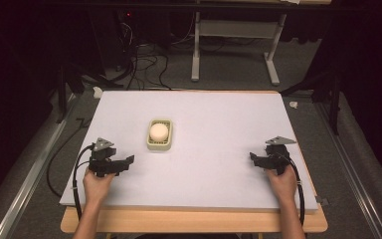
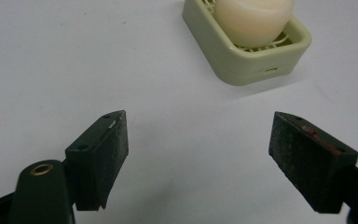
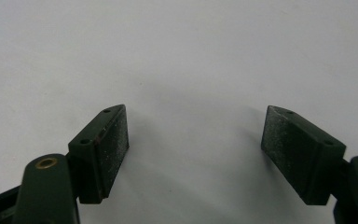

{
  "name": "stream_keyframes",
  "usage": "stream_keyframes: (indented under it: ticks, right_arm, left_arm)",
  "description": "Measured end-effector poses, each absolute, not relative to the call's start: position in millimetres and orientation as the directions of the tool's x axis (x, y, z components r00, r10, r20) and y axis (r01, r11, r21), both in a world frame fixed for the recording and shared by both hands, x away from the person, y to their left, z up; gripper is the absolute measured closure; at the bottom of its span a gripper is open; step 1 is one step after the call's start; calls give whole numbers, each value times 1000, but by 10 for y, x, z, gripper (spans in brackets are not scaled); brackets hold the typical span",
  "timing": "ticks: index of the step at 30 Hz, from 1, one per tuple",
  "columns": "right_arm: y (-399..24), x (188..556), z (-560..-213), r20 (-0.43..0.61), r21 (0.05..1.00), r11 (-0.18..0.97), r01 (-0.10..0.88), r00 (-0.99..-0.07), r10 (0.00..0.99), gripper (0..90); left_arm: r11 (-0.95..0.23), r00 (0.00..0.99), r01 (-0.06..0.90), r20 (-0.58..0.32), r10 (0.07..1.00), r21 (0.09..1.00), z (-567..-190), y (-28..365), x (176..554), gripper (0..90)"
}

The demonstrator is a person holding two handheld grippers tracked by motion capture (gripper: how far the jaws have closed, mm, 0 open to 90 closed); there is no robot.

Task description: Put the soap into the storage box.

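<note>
Cream round soap in pale-green dish

Each claw is black. The left claw and the right claw both carry a grey three-cornered plate on top and trail a black cable behind. Both claws have two flat jaws with rough, scuffed inner pads, small screws near the tips and a brass-ringed hole behind. The forearms are bare, sleeveless.

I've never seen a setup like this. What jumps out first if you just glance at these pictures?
Probably the pale round soap sitting in a small greenish dish, alone near the middle of the white board. Next, the two black hand-held grippers: the left gripper rests near the dish, and the right gripper sits at the board's right edge. Both have their jaws spread wide with nothing between them.
</note>
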State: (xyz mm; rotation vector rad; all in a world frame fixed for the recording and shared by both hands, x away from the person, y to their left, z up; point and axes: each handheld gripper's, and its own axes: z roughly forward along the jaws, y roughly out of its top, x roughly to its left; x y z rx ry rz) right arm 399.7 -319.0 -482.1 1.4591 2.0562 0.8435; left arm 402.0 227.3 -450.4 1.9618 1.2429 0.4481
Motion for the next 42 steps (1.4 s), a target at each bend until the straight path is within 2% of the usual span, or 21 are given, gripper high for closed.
stream_keyframes:
  ticks: [22, 42]
  right_arm:
    - [-3190, 3997, -4821, -29, 717, 241, 654, -317, 948, 236]
    - [-3190, 3997, -4821, -30, 717, 242, 653, -317, 948, 236]
  left_arm:
    - [-302, 469, 629, -39, 882, 717, -4678, 2131, 4141, 205]
    - [-317, 474, 631, -29, 880, 708, -4791, 2047, 4211, 202]
